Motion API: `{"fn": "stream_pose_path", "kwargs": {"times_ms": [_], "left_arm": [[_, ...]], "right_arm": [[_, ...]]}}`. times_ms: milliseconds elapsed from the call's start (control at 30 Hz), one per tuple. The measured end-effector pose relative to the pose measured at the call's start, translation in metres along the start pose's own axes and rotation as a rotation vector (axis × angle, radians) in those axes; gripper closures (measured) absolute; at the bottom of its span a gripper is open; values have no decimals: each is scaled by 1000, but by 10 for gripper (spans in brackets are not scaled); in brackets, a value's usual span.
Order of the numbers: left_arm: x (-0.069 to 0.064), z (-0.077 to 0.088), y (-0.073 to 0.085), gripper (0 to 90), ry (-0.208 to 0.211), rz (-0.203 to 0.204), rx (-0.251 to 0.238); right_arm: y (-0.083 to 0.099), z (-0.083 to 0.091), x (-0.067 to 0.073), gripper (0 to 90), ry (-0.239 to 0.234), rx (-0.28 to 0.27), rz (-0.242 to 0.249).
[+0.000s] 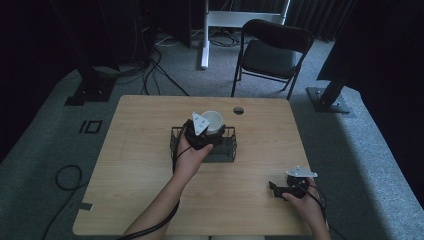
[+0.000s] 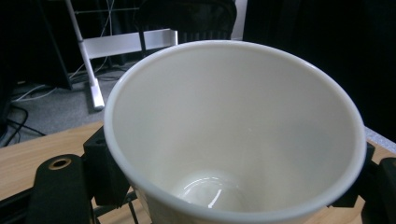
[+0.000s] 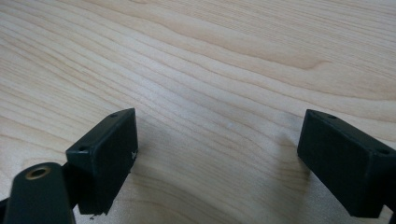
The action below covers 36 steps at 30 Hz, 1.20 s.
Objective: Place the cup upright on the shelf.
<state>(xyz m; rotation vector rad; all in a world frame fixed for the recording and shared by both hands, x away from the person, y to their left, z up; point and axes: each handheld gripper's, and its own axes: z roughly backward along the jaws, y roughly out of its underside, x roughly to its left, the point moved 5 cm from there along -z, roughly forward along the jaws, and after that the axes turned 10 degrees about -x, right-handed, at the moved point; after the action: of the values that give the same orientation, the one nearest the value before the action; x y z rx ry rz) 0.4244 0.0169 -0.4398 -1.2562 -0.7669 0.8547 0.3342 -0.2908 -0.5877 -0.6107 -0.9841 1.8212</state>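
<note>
Left gripper [image 1: 212,131] clamps the glossy cream ceramic cup [image 2: 233,135] over the black wire basket [image 1: 227,150]; next, steady lowering in. Right gripper [image 3: 217,154] gapes empty.

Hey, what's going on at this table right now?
A person is working at a wooden table with tongs in each hand. The left tongs are shut on a white cup, holding it over a black wire basket near the table's middle. The cup looks empty inside. The right tongs are open with nothing between them, low over bare wood near the front right corner.
</note>
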Motion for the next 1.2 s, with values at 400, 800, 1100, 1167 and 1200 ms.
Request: {"fn": "stream_pose_path", "kwargs": {"times_ms": [400, 800, 1100, 1167, 1200], "left_arm": [[10, -10, 29, 214, -32, 18, 43], [10, -18, 44, 214, -40, 6, 74], [9, -20, 52, 213, -36, -6, 94], [9, -20, 53, 213, -35, -13, 98], [9, -21, 55, 213, -37, -7, 103]], "right_arm": [[0, 0, 0, 119, 0, 1, -1], [0, 0, 0, 119, 0, 0, 0], [0, 0, 0, 119, 0, 1, 0], [0, 0, 0, 119, 0, 1, -1], [0, 0, 0, 119, 0, 1, -1]]}}
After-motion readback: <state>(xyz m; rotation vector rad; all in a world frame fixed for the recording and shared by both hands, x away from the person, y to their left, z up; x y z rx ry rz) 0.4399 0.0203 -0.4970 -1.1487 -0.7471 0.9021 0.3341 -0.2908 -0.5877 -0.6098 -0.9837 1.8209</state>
